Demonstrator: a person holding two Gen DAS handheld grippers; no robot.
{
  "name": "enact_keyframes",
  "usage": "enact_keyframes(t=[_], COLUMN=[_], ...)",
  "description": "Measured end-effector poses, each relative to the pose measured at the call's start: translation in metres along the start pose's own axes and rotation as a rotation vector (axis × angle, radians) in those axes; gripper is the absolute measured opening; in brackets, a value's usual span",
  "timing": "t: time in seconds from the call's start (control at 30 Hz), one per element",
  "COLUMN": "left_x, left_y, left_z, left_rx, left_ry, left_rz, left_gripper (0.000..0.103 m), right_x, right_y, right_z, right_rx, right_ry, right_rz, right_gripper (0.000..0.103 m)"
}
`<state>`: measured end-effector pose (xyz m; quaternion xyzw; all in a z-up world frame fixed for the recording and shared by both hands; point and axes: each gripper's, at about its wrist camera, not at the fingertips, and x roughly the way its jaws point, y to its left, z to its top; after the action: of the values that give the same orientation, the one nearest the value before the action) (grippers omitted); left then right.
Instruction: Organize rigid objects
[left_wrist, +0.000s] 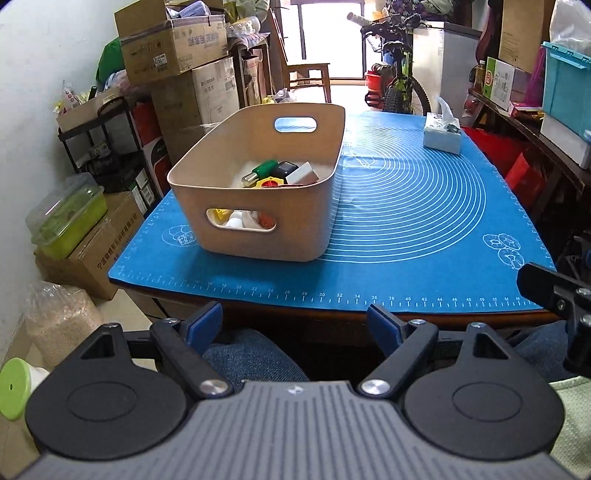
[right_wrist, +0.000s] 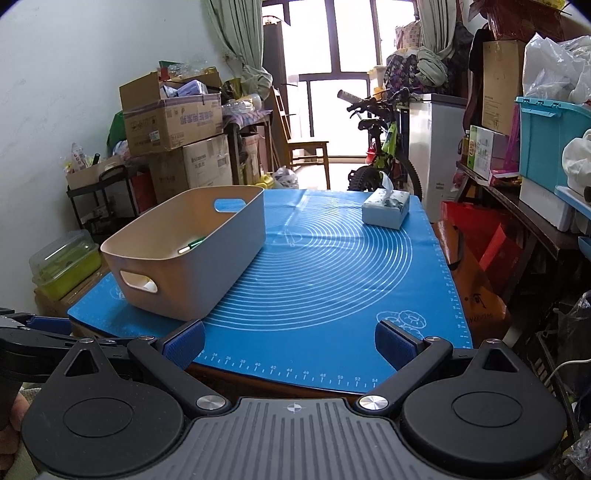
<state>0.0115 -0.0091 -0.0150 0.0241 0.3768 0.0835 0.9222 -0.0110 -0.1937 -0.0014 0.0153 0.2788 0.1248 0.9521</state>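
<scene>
A beige bin (left_wrist: 295, 221) with handle cut-outs stands on the left part of the blue mat (left_wrist: 406, 221). Inside it lie several small rigid objects: a green-capped piece (left_wrist: 264, 169), a black block (left_wrist: 283, 169), a white block (left_wrist: 303, 173) and a yellow and red piece (left_wrist: 271, 182). In the right wrist view the bin (right_wrist: 229, 266) shows only a green pen-like item (right_wrist: 194, 244). My left gripper (left_wrist: 295, 325) is open and empty, held back below the table's front edge. My right gripper (right_wrist: 291, 341) is open and empty over the mat's front edge.
A tissue box (left_wrist: 443, 134) sits at the mat's far right, also seen in the right wrist view (right_wrist: 386, 208). Cardboard boxes (left_wrist: 177, 48) and a shelf crowd the left. A bicycle (right_wrist: 388, 147) stands beyond the table. Shelves with bins (right_wrist: 554, 147) line the right.
</scene>
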Motion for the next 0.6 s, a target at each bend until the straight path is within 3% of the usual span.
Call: enact_keyframes(t=[0.6], left_x=[0.0019], left_y=[0.0005], left_z=[-0.0025], left_rx=[0.013], left_ry=[-0.004], left_rz=[-0.010], left_gripper=[0.085], right_x=[0.0069], right_y=[-0.0061], right_z=[-0.0012], right_rx=[0.033], right_ry=[0.024], right_rz=[-0.010], right_gripper=[0.098])
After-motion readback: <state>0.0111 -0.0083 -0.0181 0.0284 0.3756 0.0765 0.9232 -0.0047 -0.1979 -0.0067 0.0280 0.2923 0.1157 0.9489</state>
